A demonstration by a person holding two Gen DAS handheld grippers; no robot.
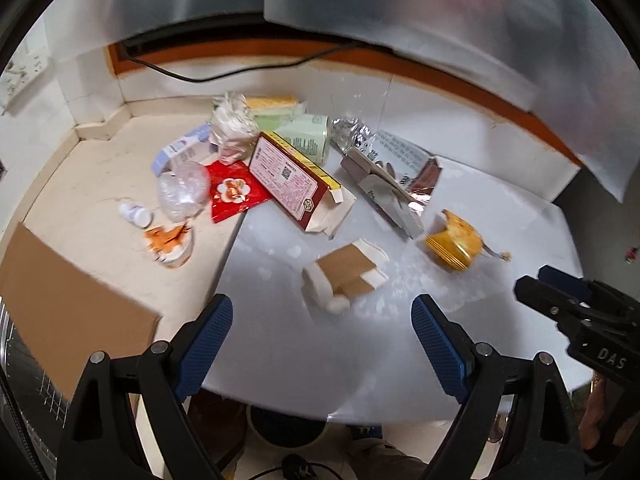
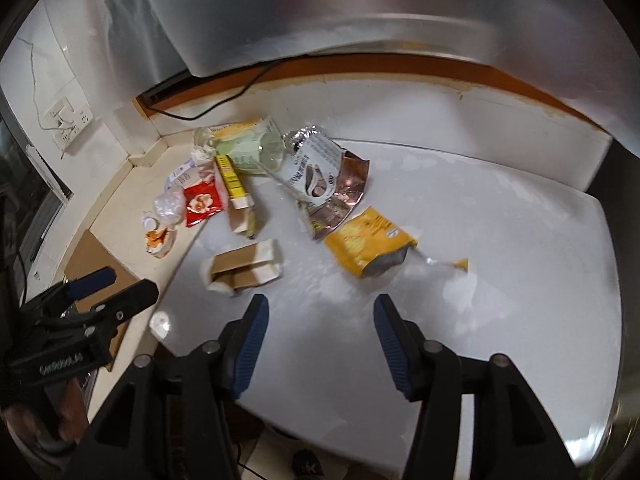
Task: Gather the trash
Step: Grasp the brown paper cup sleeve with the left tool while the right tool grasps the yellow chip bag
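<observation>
Nearest the lens, your left tool (image 1: pixel 322 336) is hanging with its blue pads spread wide and nothing between them, just above the near edge of the white bench (image 1: pixel 280 344). Your right tool (image 2: pixel 320 332) is likewise standing open and empty over the same surface. Nothing is being gripped, so you are judged to be in the approach step, selecting the first piece of trash. The trash is lying scattered across the bench ahead of both tools: a torn brown-and-white carton (image 1: pixel 344 276) is resting closest, directly ahead of the left tool; a yellow snack bag (image 2: pixel 366 242) is lying ahead of the right tool, slightly to its right; a silver foil wrapper (image 2: pixel 328 184), a red-and-yellow box (image 1: pixel 296 180), a red packet (image 1: pixel 234 192) and a crumpled clear plastic piece (image 1: pixel 182 194) are lying farther back, toward the wall. No bin is showing in either view. The next move is probably calling for you to lower one open tool over the nearest item, straddle a raised edge, and close; flat film may be slipping from the pads, so aim for a fold.
</observation>
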